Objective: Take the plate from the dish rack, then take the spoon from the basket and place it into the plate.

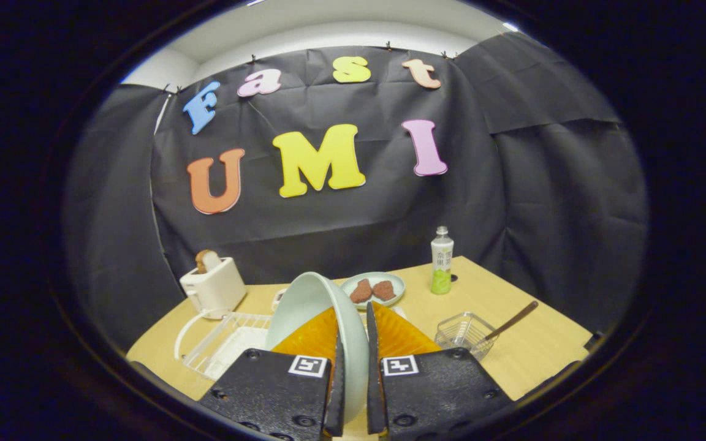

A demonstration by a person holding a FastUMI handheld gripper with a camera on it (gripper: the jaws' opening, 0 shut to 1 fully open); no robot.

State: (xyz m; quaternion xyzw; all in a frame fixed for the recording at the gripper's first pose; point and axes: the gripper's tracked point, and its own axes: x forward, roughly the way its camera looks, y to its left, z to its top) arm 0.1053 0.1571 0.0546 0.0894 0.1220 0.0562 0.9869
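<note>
Fingers (352, 367) nearly closed, one on each face of the pale green plate (319, 312), which stands on edge between them and is lifted clear of the worktop (512, 361); the grip falls on the plate's lower rim. From left to right on the worktop: a white toaster (213, 285) with a slice of bread (207, 260) standing in its slot; a white wire dish rack (224, 340) just ahead of the left finger, partly hidden by the plate; a second pale plate (372, 289) beyond the fingers, carrying two brownish pieces of food (371, 290), possibly meat; a small bottle (442, 260) with a green lower half, upright near the booth wall; and a clear basket (464, 334) just beside the right finger, with the dark-handled spoon (512, 321) resting in it, handle slanting up and outward.
</note>
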